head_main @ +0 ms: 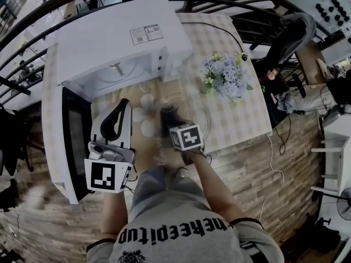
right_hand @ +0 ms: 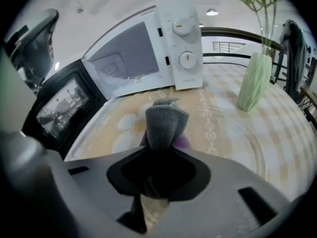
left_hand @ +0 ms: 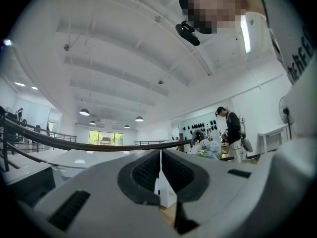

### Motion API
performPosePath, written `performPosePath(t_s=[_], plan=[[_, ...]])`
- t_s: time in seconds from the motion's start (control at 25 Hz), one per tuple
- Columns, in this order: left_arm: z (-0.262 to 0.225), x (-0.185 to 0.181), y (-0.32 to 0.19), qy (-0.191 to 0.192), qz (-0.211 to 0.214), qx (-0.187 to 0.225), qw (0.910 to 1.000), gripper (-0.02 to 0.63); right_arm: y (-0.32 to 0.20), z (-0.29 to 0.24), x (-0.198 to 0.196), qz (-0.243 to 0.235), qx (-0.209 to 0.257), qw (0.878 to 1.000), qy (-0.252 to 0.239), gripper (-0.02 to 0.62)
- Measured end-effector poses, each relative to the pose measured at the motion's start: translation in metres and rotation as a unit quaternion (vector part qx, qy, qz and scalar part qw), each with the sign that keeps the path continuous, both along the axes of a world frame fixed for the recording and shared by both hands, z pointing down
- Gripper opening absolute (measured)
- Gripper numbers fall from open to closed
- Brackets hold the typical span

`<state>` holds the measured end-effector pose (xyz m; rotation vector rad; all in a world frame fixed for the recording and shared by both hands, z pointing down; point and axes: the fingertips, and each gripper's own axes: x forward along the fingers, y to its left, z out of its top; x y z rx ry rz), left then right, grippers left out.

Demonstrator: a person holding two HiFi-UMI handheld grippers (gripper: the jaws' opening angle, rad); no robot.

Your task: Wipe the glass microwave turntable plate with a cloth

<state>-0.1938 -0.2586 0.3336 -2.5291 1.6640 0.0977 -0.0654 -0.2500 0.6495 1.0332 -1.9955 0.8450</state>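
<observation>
1. A checkered table (head_main: 241, 119) in a bright open hall carries everything here.
2. The right gripper (right_hand: 161, 155) is clamped on a grey cloth (right_hand: 166, 123), whose folded wad sticks out forward past the jaws.
3. The plate (right_hand: 233, 133) lies flat on the table, right under and ahead of that wad (it is round, so there is no long axis to line up with). We cannot tell whether the cloth touches the glass.
4. The right gripper is plainly the nearer one. The left gripper (left_hand: 160, 170) has its jaws pressed together on nothing, is tipped up toward the ceiling, and hangs left of the plate.
5. Behind the plate the microwave (head_main: 120, 43) stands open, with its door (head_main: 74, 130) swung out to the left. The flowers (head_main: 225, 75) stand near the plate's far right edge.
6. Nothing sits between cloth and glass. We judge that the wiping strokes only need to stay short of the flowers and the microwave front.
</observation>
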Motion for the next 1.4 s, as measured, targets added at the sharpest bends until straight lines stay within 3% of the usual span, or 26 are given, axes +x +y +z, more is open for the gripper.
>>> performPosePath(t_s=[0.4,0.92,1.12,1.4], plan=[[-0.005,0.018,0.007,-0.001,0.014,0.005,0.9999,0.012,-0.013,0.002,0.086,0.082,0.009,0.996,0.019,0.092],[-0.01,0.018,0.018,-0.004,0.007,0.01,0.9999,0.012,-0.014,0.003,0.154,0.14,0.01,0.989,0.046,0.094],[-0.008,0.015,0.023,-0.004,0.003,0.008,1.0,0.012,-0.008,-0.003,0.141,0.124,0.013,0.99,0.064,0.094],[-0.01,0.011,0.026,0.002,-0.005,0.011,0.9999,0.012,0.035,-0.014,0.03,0.031,-0.003,0.999,-0.029,0.094]])
